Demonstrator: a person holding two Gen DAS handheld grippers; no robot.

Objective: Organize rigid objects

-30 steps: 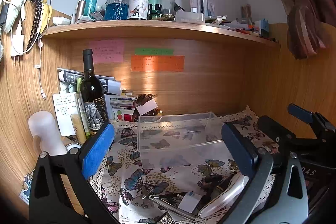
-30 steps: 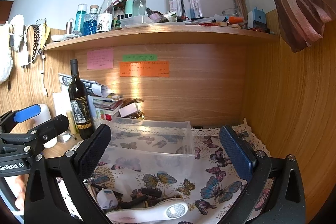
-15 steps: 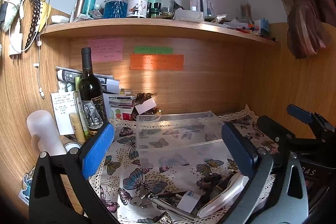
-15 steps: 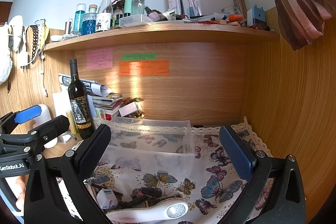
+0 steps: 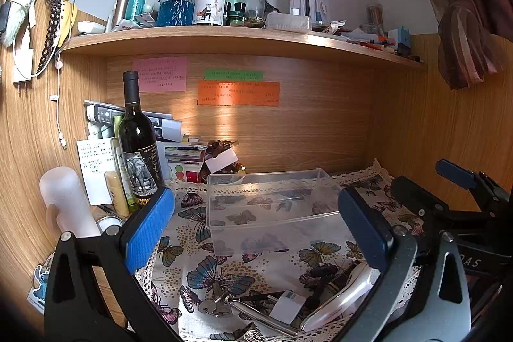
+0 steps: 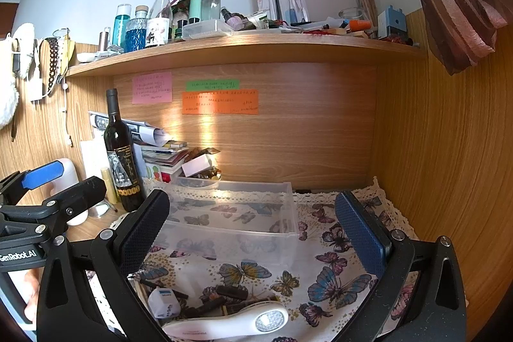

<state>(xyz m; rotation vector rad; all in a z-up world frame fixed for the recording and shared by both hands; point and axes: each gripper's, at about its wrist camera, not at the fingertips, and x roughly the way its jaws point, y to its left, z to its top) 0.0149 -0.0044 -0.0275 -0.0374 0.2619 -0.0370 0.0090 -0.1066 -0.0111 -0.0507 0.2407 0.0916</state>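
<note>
A clear plastic box [image 5: 269,207] stands empty on the butterfly tablecloth [image 5: 221,274]; it also shows in the right wrist view [image 6: 231,220]. In front of it lies a heap of small items: a white oblong device [image 6: 231,324], a small white cube [image 6: 163,303], dark sticks [image 6: 231,292], metal keys and tongs [image 5: 224,303]. My left gripper [image 5: 256,229] is open and empty above the heap. My right gripper [image 6: 253,229] is open and empty, beside the left one [image 6: 51,188].
A dark wine bottle [image 5: 138,143] stands at the back left beside papers, tubes and a white cylinder [image 5: 64,201]. A wooden shelf [image 5: 224,37] crowded with bottles runs overhead. Wooden walls close the back and right. A curtain [image 5: 465,21] hangs at the upper right.
Both grippers have drifted very slightly; nothing on the cloth has moved. Both stay open and empty.
</note>
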